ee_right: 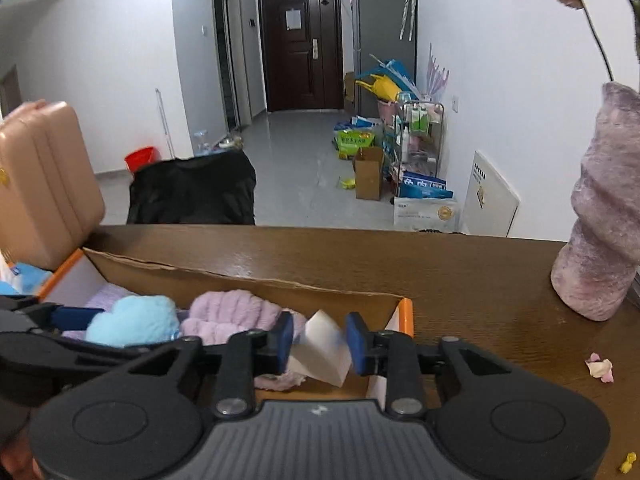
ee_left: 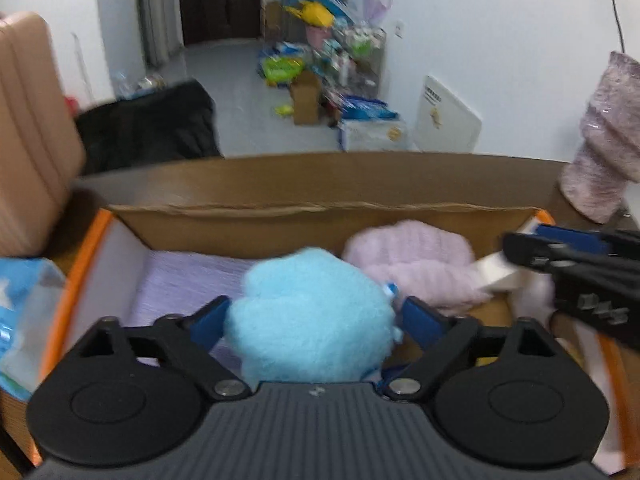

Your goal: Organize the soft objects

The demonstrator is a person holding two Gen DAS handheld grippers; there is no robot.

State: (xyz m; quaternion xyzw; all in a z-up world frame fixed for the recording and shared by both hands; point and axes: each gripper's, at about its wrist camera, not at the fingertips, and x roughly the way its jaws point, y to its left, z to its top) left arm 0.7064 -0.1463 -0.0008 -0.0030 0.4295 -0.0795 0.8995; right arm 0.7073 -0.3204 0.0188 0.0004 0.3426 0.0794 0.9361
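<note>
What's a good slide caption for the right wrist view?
Right hand-held gripper grips a white sponge over the cardboard box.

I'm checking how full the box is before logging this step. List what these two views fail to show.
- Box floor: in the left wrist view the blue plush in the left claw covers the middle.
- Lilac cloth: its near part is hidden behind that claw.
- White block in the right claw: its lower part sits behind the claw body in the right wrist view.
- Pink towel: its near edge is hidden there too.
</note>
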